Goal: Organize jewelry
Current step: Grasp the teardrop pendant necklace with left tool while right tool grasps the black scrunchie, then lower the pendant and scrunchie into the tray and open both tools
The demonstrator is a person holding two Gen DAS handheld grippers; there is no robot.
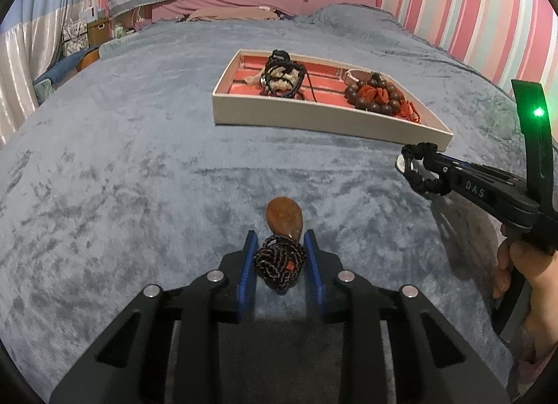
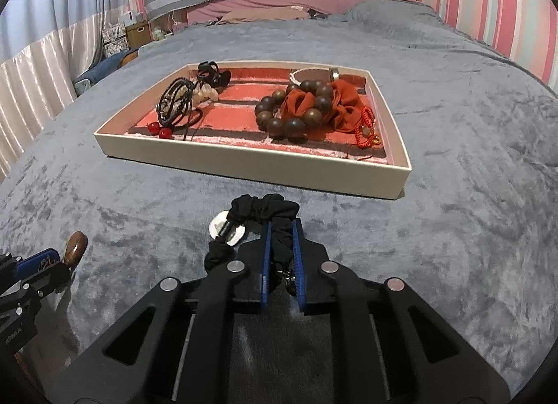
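- The left gripper has its 2 blue pads clamped on a coiled braided cord, dark with pale flecks and 1 small orange bead.
- From that cord a brown teardrop pendant sticks forward past the fingertips, long axis running straight away from the camera, broad rounded end farthest out, narrow end at the cord.
- The right gripper has its pads closed on a black fabric scrunchie; the loop bulges out forward and to the left of the fingers, with a shiny silver disc attached on its left side.
- Only the right wrist view shows 2 red beads at the near left corner of the tray; the left wrist view hides them behind the tray wall.
- The cream-walled, red-lined tray sits on the grey plush blanket, ahead of both grippers and apart from them.
- In the tray lie a tangle of black cords with pale beads on the left, and a dark wooden bead bracelet around a red pouch on the right.
- The left wrist view alone shows the person's right hand gripping the handle.
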